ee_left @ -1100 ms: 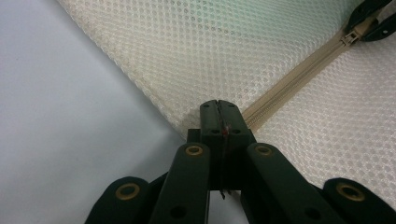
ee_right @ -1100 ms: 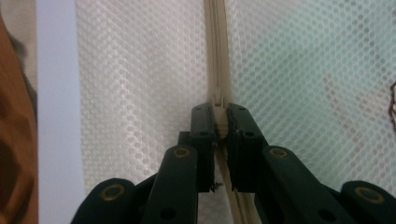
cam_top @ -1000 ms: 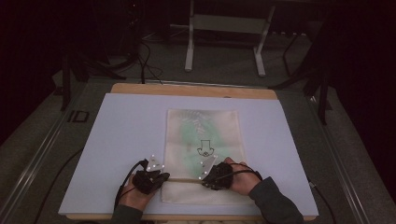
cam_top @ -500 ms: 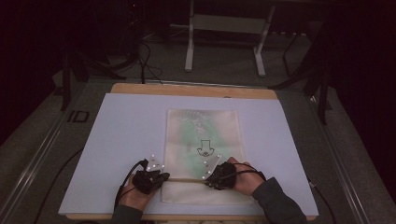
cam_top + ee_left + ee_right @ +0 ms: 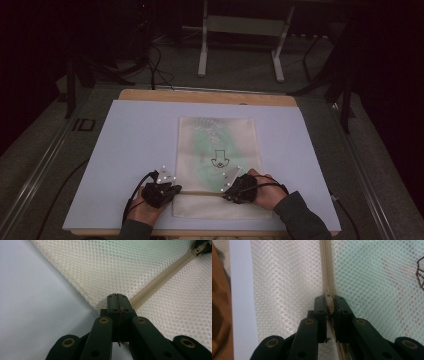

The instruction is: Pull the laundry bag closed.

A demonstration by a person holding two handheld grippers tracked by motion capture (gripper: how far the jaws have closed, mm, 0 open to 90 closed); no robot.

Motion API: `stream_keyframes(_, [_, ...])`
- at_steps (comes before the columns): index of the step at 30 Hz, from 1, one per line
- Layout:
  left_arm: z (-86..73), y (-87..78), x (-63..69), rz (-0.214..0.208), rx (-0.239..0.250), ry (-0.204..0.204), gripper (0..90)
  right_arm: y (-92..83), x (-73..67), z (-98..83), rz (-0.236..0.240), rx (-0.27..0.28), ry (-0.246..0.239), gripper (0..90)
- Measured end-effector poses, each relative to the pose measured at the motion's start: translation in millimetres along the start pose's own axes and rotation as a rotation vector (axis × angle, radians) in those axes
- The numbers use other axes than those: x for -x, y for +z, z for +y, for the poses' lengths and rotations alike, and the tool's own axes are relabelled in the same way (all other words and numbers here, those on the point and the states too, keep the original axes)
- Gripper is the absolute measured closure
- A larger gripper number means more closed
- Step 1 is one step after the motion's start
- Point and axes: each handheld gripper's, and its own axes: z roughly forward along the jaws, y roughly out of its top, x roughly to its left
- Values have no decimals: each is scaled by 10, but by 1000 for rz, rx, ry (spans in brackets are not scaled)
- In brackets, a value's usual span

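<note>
**Both grippers pinch the mesh bag's zip**

The mesh bag (image 5: 217,150) lies flat mid-tabletop (image 5: 125,150), its zip (image 5: 160,280) running left to right near the near edge. The left gripper (image 5: 172,191) has its fingers pressed together on the bag's left edge at the zip's end. The right gripper (image 5: 227,192) pinches the zip pull (image 5: 329,298) towards the right.

Bare white mat (image 5: 130,145) surrounds mesh bag (image 5: 217,145).
</note>
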Motion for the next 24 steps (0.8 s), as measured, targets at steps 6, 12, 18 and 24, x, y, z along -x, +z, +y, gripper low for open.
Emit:
stream_keyframes(6, [0,0,0,0,0,-1,895,-22,6,-52,2,1,9,823])
stream_keyframes(12, [0,0,0,0,0,0,895,-45,8,-99,-4,5,14,823])
stream_keyframes(18, [0,0,-1,0,-1,1,895,-56,9,-137,-5,6,22,823])
stream_keyframes(24, [0,0,-1,-1,-1,-1,895,-87,17,-187,-9,4,33,823])
